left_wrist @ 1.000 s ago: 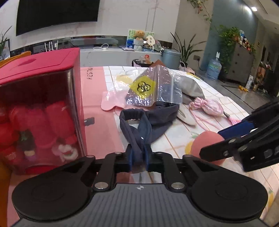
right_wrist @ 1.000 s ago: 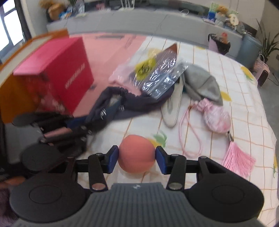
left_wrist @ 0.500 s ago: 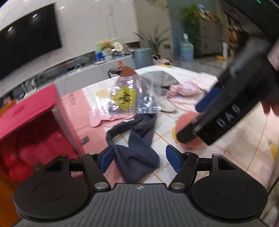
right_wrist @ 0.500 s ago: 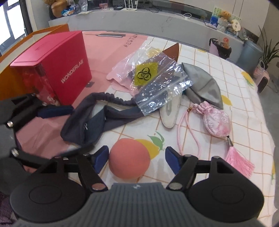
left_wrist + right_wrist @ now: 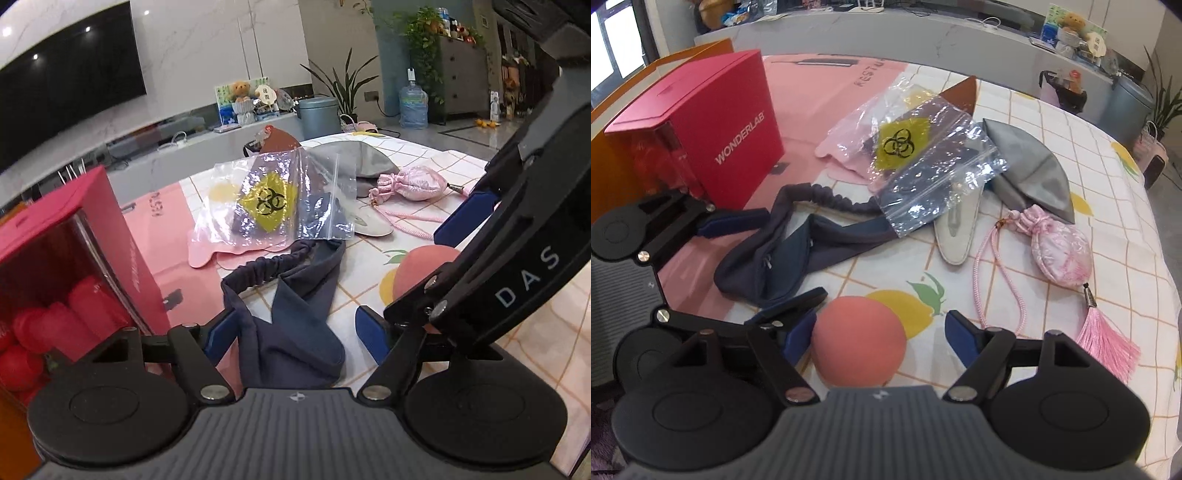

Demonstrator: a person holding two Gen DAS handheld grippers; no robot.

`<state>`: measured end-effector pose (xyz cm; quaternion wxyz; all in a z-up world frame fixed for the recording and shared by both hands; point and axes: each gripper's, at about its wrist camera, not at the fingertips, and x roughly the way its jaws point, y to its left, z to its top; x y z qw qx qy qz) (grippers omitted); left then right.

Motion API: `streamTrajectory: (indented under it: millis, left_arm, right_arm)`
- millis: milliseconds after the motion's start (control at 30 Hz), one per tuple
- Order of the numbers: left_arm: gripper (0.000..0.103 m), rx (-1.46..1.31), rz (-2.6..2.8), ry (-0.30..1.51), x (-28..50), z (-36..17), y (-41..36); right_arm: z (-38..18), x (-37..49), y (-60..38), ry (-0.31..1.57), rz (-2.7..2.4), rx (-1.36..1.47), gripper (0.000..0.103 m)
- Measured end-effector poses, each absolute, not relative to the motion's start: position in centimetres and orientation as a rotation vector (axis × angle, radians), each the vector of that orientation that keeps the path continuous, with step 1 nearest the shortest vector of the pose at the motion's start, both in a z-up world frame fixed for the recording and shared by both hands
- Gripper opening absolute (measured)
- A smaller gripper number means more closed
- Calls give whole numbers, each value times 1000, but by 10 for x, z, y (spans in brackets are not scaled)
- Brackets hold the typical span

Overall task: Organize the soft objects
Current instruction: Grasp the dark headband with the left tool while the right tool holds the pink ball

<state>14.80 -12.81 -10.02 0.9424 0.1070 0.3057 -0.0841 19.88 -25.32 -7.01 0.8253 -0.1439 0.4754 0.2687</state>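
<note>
A dark blue elastic headband (image 5: 295, 325) lies crumpled on the table between my left gripper's (image 5: 295, 334) pads, which stand clear of it while the jaws are opening. From the right wrist view the headband (image 5: 783, 251) and left gripper (image 5: 764, 262) sit at the left. A salmon foam ball (image 5: 858, 343) rests on the checked tablecloth (image 5: 1089, 206) between my right gripper's (image 5: 879, 334) blue pads. Those jaws are opening too, with a clear gap on the right side. In the left wrist view, the ball (image 5: 424, 262) shows partly behind the right gripper's arm.
A red WONDERLAB box (image 5: 731, 147) stands at the left on a pink mat (image 5: 812, 96). Behind the headband lie a clear zip bag with a yellow biohazard label (image 5: 923, 162), a grey cloth cap (image 5: 1030, 177), a white flat pad (image 5: 956, 229) and a pink tasselled pouch (image 5: 1060, 254).
My left gripper, shut on the headband a second ago, has opened wide, rolled and let it drop. The right gripper has opened off the ball, which stays on the table.
</note>
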Motion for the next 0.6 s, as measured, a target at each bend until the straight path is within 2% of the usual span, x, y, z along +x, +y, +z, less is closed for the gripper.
streamTrajectory:
  millis: [167, 233, 333, 400, 433, 600]
  left_arm:
    - [83, 88, -184, 660, 153, -101, -120]
    - [83, 83, -179, 659, 152, -101, -120]
    - [71, 80, -174, 652, 148, -101, -121]
    - [56, 82, -165, 645, 144, -100, -122]
    - [54, 84, -165, 644, 142, -100, -122]
    - [23, 111, -184, 658, 134, -95, -119]
  right_arm:
    - [-67, 201, -258, 1027, 599, -251, 56]
    - [-67, 199, -257, 1028, 606, -259, 54]
    - [-66, 199, -258, 1041, 595, -244, 55]
    - [-65, 199, -261, 1039, 580, -223, 55]
    - [-65, 200, -262, 1039, 577, -218, 55]
    - [-64, 203, -274, 1044, 555, -151, 55]
